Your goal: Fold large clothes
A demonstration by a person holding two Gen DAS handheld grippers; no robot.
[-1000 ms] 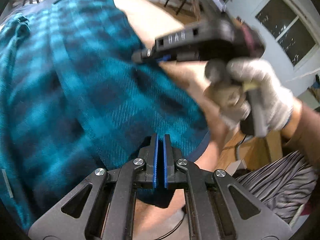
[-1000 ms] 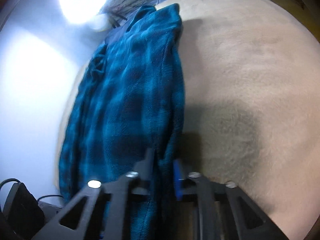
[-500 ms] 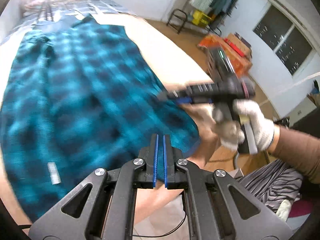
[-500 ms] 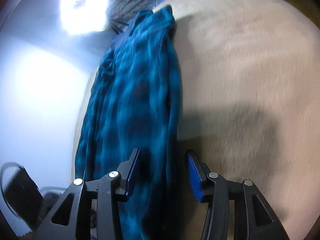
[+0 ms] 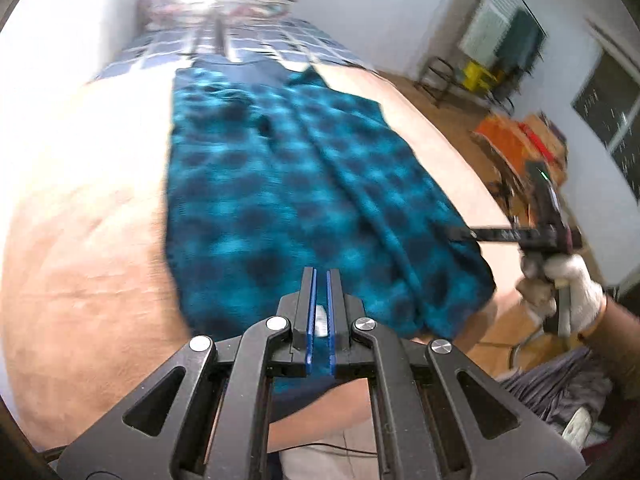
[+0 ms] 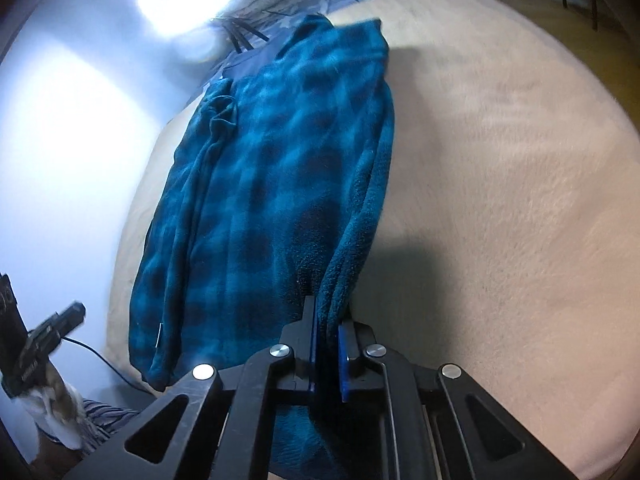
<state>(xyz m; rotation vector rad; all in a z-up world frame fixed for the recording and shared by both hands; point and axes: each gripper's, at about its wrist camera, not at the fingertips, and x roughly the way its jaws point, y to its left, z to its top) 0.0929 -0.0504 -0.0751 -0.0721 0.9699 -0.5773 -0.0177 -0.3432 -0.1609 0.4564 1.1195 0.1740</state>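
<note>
A teal and dark blue checked fleece garment (image 5: 304, 192) lies lengthwise on a tan blanket (image 5: 88, 240), running from the upper middle of the left wrist view down to the lower middle, with its near end hanging over the bed's edge. In the right wrist view the garment (image 6: 256, 208) fills the centre left, its right border bunched into thick folds. The right gripper (image 6: 329, 320) is clamped on those folds at the lower middle of that view, fabric pinched between its blue pads. The left gripper (image 5: 319, 304) is closed with nothing between its fingers, hovering above the garment's near end. At the right edge of the left wrist view, a gloved hand (image 5: 576, 296) holds the other gripper.
</note>
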